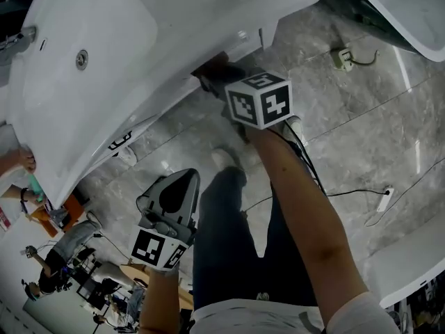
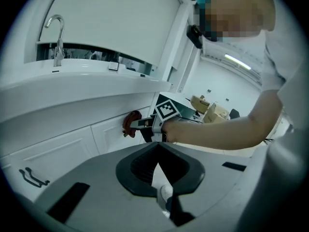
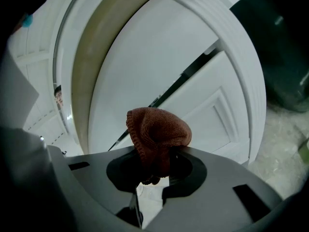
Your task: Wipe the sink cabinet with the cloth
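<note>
Gripping a bunched red-brown cloth (image 3: pixel 159 129), the right tongs (image 3: pixel 157 164) are clamped on its lower folds, and the wad bulges out past their tips. That wad sits against a white door (image 3: pixel 145 66) of the cabinet (image 2: pixel 58 146), just under the counter (image 2: pixel 96 83) rim, so I judge the wiping to be under way. The left tongs (image 2: pixel 158 174) are closed on nothing and hang low, well apart from the cabinet.

Only a small part of the cloth looks pinched. Dragging it hard across the panel could pull it free. If the wad rolls aside, the hard tips could scrape the paint. A cable (image 1: pixel 348 193) lies on the floor (image 1: pixel 375 117) beside the person's legs and could catch a foot on a sidestep.

Above, the sink (image 1: pixel 104 19) shows nothing in it but its drain (image 1: pixel 82 60), and a tap (image 2: pixel 57 30) stands at its back edge.
</note>
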`<state>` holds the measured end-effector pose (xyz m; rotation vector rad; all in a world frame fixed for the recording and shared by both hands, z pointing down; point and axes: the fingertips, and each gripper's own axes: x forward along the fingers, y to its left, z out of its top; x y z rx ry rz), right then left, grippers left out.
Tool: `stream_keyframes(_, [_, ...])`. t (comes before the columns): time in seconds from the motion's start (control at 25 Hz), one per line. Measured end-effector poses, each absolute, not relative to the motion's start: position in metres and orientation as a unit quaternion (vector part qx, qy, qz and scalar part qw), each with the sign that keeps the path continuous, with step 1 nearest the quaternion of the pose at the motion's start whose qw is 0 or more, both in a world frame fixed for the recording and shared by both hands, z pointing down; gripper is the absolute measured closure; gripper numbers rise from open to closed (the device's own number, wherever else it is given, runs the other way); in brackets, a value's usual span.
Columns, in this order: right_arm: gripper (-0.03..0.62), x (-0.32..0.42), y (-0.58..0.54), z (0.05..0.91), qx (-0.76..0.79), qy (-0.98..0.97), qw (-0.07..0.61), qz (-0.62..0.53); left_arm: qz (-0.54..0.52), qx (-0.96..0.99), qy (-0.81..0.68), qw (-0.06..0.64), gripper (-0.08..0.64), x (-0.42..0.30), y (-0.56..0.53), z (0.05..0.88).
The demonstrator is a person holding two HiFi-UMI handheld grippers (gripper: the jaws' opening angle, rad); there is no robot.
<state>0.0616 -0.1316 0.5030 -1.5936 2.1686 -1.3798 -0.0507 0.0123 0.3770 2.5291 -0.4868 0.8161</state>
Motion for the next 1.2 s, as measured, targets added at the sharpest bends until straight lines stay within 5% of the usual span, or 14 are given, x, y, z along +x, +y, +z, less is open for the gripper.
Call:
stream_keyframes(0.36, [0.503, 0.129, -0.129, 0.514, -0.533, 0.716, 0.033, -0.450, 0.284, 0.901, -0.221, 0.241, 0.548, -0.022, 0.030, 0.380])
stream_keyframes(1.2, [0.503, 0.147, -0.129, 0.606, -0.530, 0.671, -0.009, -0.518, 0.267, 0.889, -0.273, 0.251, 0.549, -0.052, 0.008, 0.408])
